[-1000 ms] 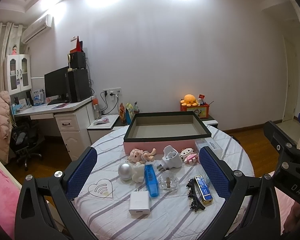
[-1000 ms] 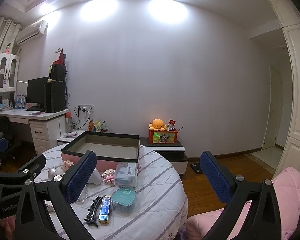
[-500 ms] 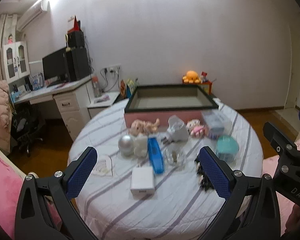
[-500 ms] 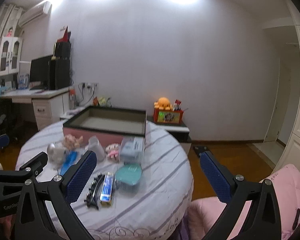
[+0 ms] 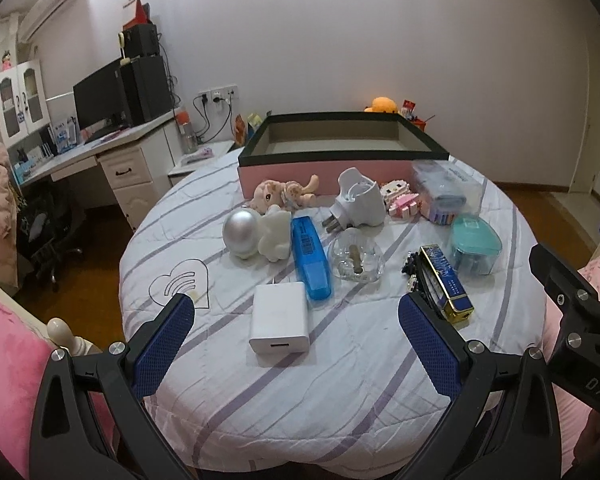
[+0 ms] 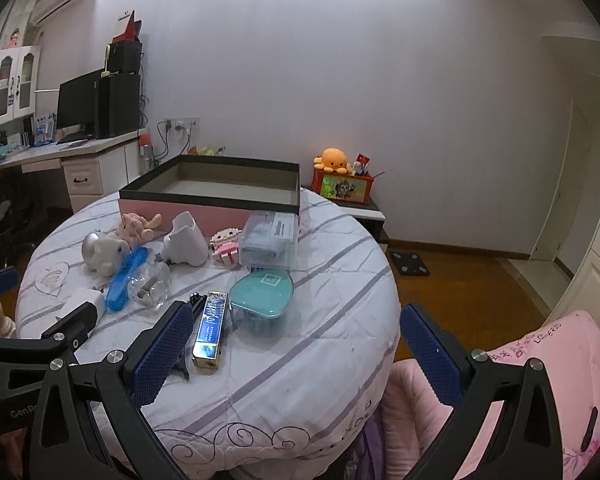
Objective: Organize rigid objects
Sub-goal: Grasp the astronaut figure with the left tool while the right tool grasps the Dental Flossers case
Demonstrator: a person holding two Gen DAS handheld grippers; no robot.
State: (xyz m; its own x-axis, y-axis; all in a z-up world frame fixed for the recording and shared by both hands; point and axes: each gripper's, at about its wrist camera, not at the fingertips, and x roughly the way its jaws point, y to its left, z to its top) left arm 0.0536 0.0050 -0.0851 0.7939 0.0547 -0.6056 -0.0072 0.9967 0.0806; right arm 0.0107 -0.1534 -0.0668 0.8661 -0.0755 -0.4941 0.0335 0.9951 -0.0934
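Observation:
A pink box with a black rim (image 5: pixel 324 168) (image 6: pixel 204 200) stands open and empty at the back of the round table. In front of it lie a white charger block (image 5: pixel 278 322), a blue case (image 5: pixel 310 262), a silver ball toy (image 5: pixel 242 234), a clear dish (image 5: pixel 354 258), a white plug (image 5: pixel 358 204), a blue-gold harmonica (image 5: pixel 446 282) (image 6: pixel 210 322) and a teal box (image 5: pixel 474 246) (image 6: pixel 262 298). My left gripper (image 5: pixel 296 340) is open and empty, above the charger. My right gripper (image 6: pixel 296 344) is open and empty over the table's near right edge.
A pink plush (image 5: pixel 284 194), a pink block toy (image 5: pixel 400 198), a clear case (image 5: pixel 444 194) and a black hair clip (image 5: pixel 410 270) also lie on the striped tablecloth (image 5: pixel 340 360). A desk (image 5: pixel 92 160) stands at the left. A pink quilt (image 6: pixel 540 380) lies at the right.
Both grippers have tilted down and moved closer to the table. The objects now sit lower and larger in both views. Nothing on the table has moved.

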